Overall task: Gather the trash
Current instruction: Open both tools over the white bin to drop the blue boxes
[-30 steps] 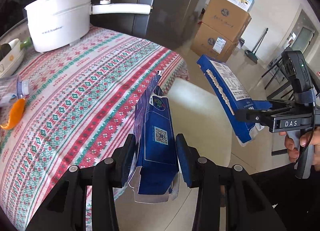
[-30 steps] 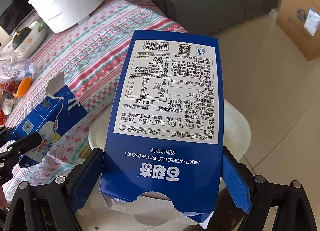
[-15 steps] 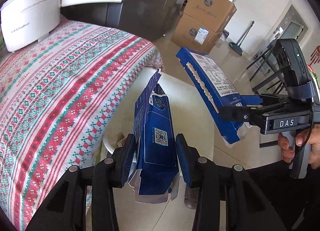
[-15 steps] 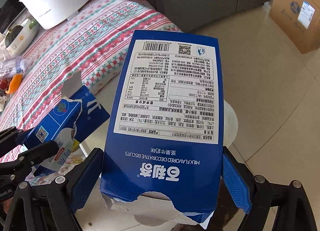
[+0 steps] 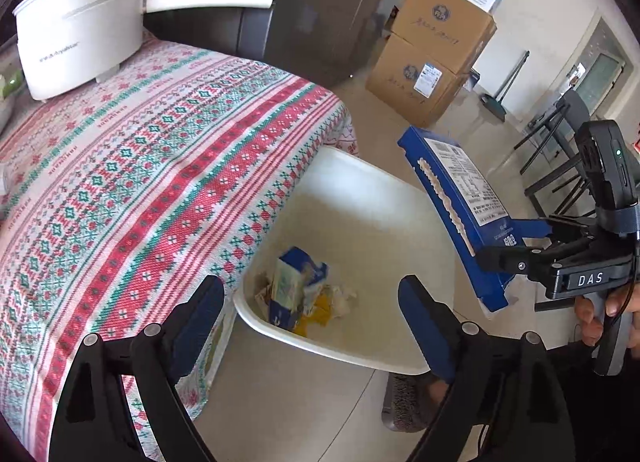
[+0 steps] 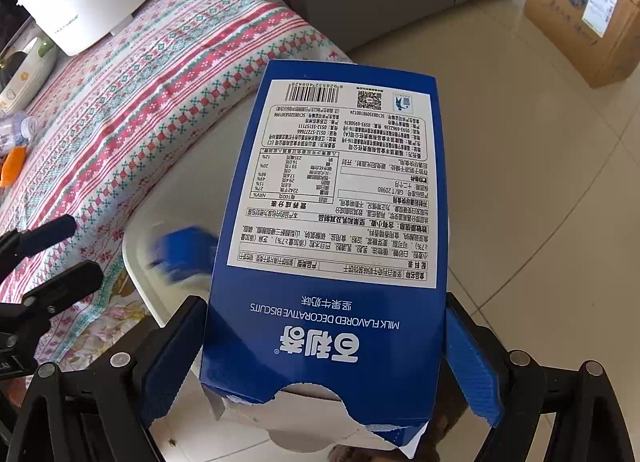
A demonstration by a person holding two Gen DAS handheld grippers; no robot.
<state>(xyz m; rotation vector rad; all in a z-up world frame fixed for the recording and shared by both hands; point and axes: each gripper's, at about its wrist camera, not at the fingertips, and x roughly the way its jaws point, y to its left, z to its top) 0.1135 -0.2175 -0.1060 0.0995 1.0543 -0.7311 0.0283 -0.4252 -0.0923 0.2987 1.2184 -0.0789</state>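
Observation:
My left gripper [image 5: 310,308] is open and empty above the white trash bin [image 5: 372,181] beside the table. The small blue milk carton [image 5: 296,286] lies in the bin on crumpled scraps; it shows as a blue blur in the right wrist view [image 6: 182,250]. My right gripper [image 6: 320,338] is shut on a large blue biscuit box [image 6: 340,221], held over the bin's right side. It also shows in the left wrist view [image 5: 456,201], tilted, with the right gripper [image 5: 516,258] behind it.
A table with a red and green patterned cloth [image 5: 132,181] stands left of the bin. A white pot [image 5: 80,41] sits at its far end. Cardboard boxes [image 5: 436,57] are stacked on the tiled floor. A small bottle [image 6: 16,129] and orange scrap [image 6: 12,169] lie on the table.
My left gripper opened and let go of the small blue carton, which dropped into the bin. The right gripper still holds the biscuit box, now closer over the bin.

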